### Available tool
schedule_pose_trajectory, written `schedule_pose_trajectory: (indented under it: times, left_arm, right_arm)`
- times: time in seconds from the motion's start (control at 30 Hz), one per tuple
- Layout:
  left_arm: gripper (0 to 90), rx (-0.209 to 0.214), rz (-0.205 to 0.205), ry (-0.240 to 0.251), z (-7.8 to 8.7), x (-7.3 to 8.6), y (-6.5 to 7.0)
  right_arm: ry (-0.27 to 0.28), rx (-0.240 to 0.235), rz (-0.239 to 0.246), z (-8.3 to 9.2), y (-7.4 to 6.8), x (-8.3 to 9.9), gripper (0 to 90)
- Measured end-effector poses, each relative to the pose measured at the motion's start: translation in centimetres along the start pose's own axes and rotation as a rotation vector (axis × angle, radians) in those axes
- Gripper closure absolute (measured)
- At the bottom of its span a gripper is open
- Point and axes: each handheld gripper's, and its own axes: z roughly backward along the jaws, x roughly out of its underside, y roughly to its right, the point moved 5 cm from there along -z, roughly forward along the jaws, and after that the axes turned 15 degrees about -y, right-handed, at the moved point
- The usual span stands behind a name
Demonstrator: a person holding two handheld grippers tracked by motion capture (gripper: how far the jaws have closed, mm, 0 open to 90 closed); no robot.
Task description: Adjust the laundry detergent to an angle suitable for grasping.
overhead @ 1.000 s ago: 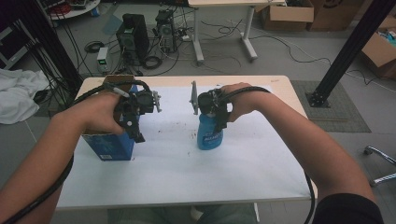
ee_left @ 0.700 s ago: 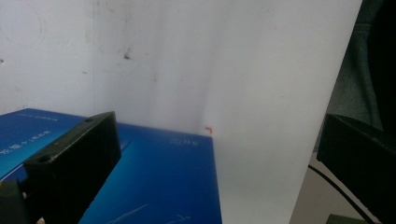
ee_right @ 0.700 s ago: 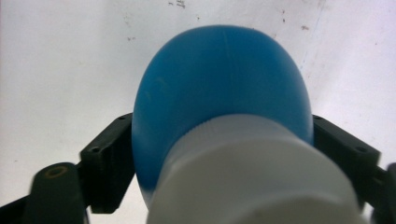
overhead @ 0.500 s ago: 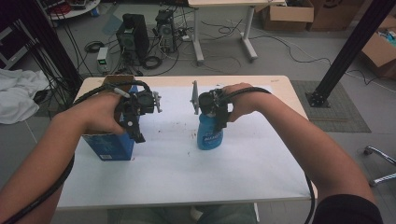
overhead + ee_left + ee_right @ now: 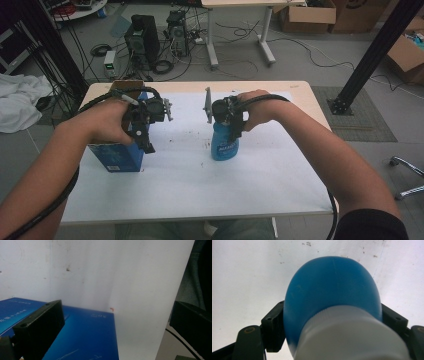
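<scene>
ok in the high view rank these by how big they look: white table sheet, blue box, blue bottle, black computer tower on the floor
1. white table sheet, by far the largest.
2. blue box, though a hand hides part of it.
3 and 4. blue bottle and black computer tower: alike, and the tower stands farther off, so unranked.

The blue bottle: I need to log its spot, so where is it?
In the high view the blue bottle stands upright mid-table on the white sheet, between the right gripper's jaws, right of the blue box.
</scene>
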Motion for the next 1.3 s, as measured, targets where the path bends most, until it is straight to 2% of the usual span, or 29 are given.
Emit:
schedule_pose_trajectory:
  times: [0.2,0.3,0.43,0.97,1.3]
  left_arm:
    - [0.1,-0.001,0.002,0.002,0.0,0.0,0.0]
    - [0.1,-0.001,0.0,0.003,-0.1,0.0,0.0]
    - [0.1,0.0,-0.001,0.002,-0.1,-0.1,-0.1]
    - [0.1,-0.002,-0.004,0.004,-0.3,-0.1,0.0]
    - [0.1,-0.008,-0.009,0.003,-0.1,-0.2,0.2]
  right_arm:
    - [-0.001,0.007,0.0,-0.1,0.0,0.0,26.7]
    - [-0.002,0.021,0.001,0.0,0.0,0.0,32.4]
    - [0.002,0.01,0.012,-0.1,-0.1,0.0,38.7]
    - [0.001,0.004,0.015,-0.1,-0.2,0.1,40.2]
    - [0.006,-0.011,-0.031,0.9,-0.5,0.9,40.1]
